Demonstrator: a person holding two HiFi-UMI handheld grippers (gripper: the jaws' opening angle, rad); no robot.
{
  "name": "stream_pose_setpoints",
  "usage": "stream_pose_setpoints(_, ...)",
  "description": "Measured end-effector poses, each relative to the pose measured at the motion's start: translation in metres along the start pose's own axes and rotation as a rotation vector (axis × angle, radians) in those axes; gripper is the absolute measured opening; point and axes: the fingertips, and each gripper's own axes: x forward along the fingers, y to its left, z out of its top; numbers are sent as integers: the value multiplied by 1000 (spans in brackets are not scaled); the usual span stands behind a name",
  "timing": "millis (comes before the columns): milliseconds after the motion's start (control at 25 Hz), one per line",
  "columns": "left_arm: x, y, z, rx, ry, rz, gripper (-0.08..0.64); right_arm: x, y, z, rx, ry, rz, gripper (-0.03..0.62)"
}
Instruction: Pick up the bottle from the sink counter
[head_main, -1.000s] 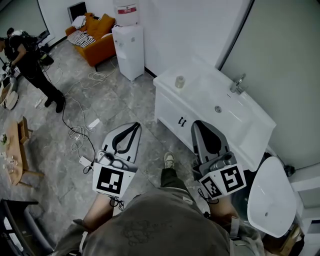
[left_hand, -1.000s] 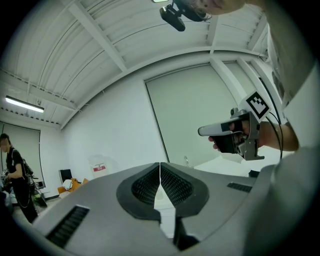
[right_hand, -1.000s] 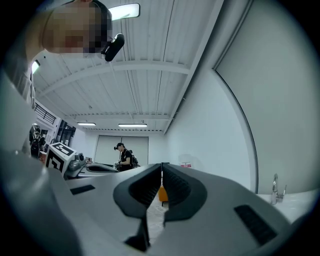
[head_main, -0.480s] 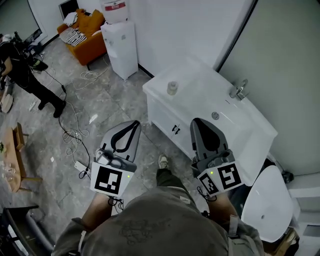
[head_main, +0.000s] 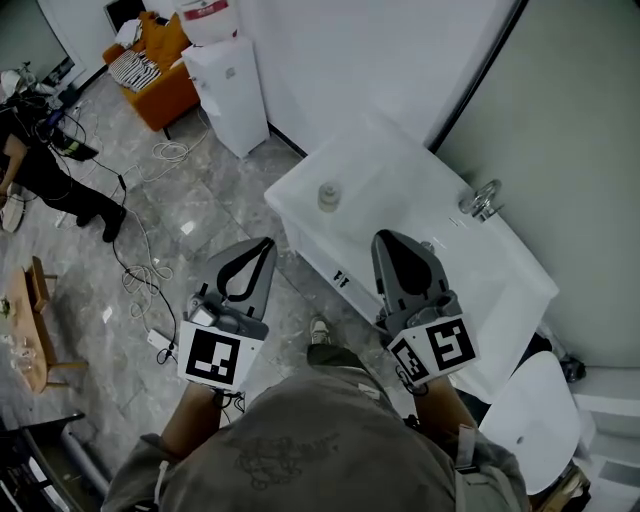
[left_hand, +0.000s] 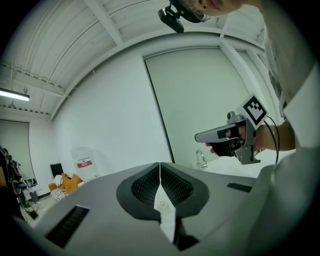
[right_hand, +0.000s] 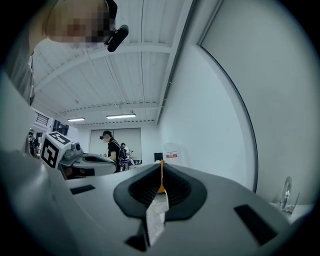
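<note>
The bottle stands near the left end of the sink worktop, untouched. The left gripper and the right gripper are both closed and empty, probably because the reach is not yet begun.

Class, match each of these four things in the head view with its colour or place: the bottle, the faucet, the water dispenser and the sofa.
Things:
1. bottle
2. faucet
3. water dispenser
4. sofa

Colour or place:
a. orange
b. shiny metal, at the far edge of the sink
c. upright on the sink counter, at the end away from the faucet
d. tall and white, next to the sofa

Pairs: 1-c; 2-b; 3-d; 4-a
</note>
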Motion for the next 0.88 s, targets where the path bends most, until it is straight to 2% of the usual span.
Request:
stream_pose_setpoints(200, 43, 13, -3, -3, 32, 19, 17, 36, -34, -6, 13, 14, 37, 31)
stream_pose_setpoints(440, 69, 29, -12, -8, 69, 47, 18, 65, -56, -16, 32, 23, 61, 32)
stream_pose_setpoints(640, 81, 36, -14, 0, 78, 48, 17, 77, -64, -20, 44, 24, 65, 32)
stream_pose_setpoints(880, 86, 51, -19, -13, 86, 48, 18, 89, -58, -24, 10, 45, 79, 31)
